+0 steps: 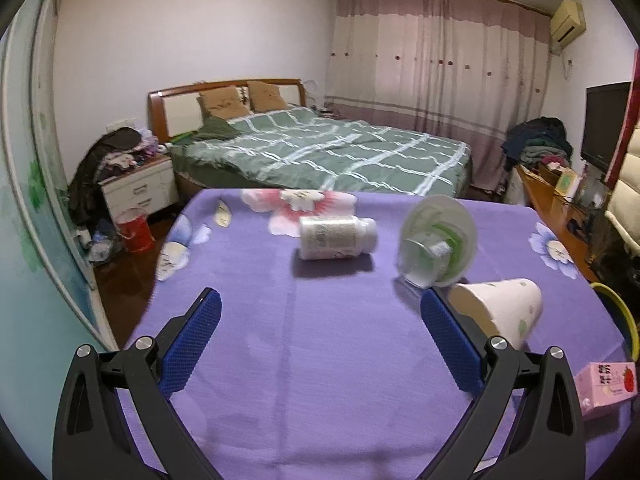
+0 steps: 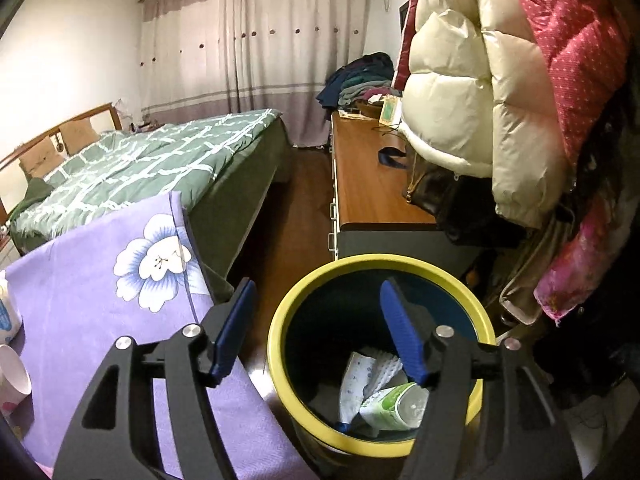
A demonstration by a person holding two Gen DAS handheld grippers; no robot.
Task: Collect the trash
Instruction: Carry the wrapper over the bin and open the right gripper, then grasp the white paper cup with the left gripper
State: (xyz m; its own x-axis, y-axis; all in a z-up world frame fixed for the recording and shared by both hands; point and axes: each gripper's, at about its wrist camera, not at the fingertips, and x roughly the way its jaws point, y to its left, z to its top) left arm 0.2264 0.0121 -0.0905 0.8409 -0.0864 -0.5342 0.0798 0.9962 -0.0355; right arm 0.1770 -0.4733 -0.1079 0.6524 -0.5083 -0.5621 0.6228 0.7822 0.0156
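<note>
**Mia:** What is on the table, starting from the left?

**Ben:** The table (image 1: 248, 360) has a purple cloth with flowers. The left gripper (image 1: 320, 316) hangs over the near part of it. Its blue fingers (image 1: 192, 344) stand wide apart and nothing is between them.

**Mia:** And past that?

**Ben:** A white bottle (image 1: 338, 237) lies on its side near the middle, toward the far edge. Right of it is a clear plastic cup (image 1: 438, 246), also tipped over (it looks a bit blurry). Next comes a paper cup (image 1: 500, 310) on its side, just beside the right finger of the left gripper. I cannot tell if they touch. At the near right edge sits a pink carton (image 1: 604, 390).

**Mia:** Where does the trash go?

**Ben:** In the bin (image 2: 280, 344). It has a yellow rim and stands on the floor just beside the table's right edge.

**Mia:** Is anything in it?

**Ben:** Yes. At the bottom lie a crumpled white wrapper (image 2: 360, 376) and a green and white bottle (image 2: 394, 408).

**Mia:** And the other gripper?

**Ben:** The right gripper (image 2: 316, 308) hangs over the bin's open top. Its fingers are spread apart and hold nothing.

**Mia:** What is to the right of the bin?

**Ben:** A wooden desk (image 2: 368, 188), and puffy coats (image 2: 480, 92) hang beside it.
</note>
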